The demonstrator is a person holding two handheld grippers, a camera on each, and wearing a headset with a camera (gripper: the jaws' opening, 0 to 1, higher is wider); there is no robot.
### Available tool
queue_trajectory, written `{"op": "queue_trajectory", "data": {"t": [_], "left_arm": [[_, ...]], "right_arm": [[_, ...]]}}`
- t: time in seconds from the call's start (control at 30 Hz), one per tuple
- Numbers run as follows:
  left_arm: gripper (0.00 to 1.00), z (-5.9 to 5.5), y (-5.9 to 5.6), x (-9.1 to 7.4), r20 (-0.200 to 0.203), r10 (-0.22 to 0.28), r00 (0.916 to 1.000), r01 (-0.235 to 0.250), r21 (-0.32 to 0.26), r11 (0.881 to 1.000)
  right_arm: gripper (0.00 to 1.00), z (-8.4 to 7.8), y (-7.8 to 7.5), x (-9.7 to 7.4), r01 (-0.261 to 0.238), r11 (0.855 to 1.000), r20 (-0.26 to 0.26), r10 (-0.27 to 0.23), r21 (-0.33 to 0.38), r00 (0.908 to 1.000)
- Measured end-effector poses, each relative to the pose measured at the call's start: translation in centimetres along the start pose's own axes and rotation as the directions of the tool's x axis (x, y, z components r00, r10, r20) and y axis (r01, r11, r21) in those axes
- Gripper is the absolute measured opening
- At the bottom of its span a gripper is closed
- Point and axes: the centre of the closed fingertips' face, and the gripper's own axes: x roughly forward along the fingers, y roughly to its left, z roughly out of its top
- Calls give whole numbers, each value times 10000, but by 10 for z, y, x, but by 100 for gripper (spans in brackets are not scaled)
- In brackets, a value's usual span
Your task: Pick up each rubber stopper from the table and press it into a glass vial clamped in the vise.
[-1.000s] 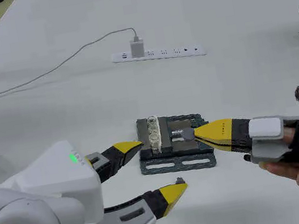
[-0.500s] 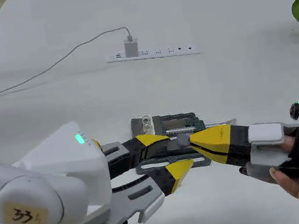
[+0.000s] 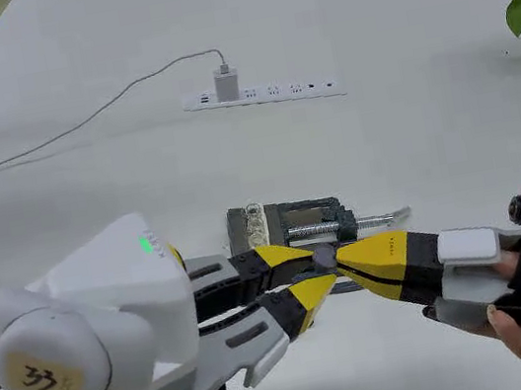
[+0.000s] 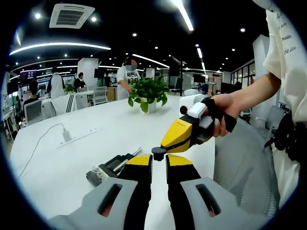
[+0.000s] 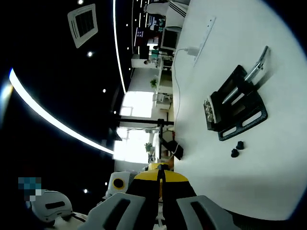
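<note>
I have one rubber stopper [image 4: 159,153] pinched in the tip of the right gripper [image 3: 343,259], held above the table just in front of the vise. It sits right at the tips of the left gripper [image 4: 159,160], whose jaws stand a narrow gap apart. Two more stoppers [image 5: 236,148] lie on the table just near of the single vise [image 5: 240,103]. One short row of glass vials [image 5: 209,110] is clamped at the vise's left end, too small to count. Far behind is one power strip [image 3: 263,92].

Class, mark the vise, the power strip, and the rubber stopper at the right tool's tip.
vise [image 3: 302,216], head view, its top face.
power strip [image 3: 273,91], head view, middle of the bar.
rubber stopper [image 4: 159,153], left gripper view, its round side.
</note>
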Motion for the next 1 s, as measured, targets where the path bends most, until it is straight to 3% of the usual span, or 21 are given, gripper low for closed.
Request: {"op": "queue_trajectory", "data": {"t": [0.4,0.63,1.0], "left_arm": [[6,1,-1,-1,76,-13,10000,14,-116,9999],[6,1,-1,-1,136,3,9999,-1,-163,9999],[5,2,-3,-1,251,-48,9997,54,-209,9998]], "right_arm": [[0,-5,2,0,-257,9987,9,256,431,9997],[0,-5,5,0,-618,9927,167,604,1036,9980],[0,-6,9,0,-829,9900,222,809,1144,9965]]}}
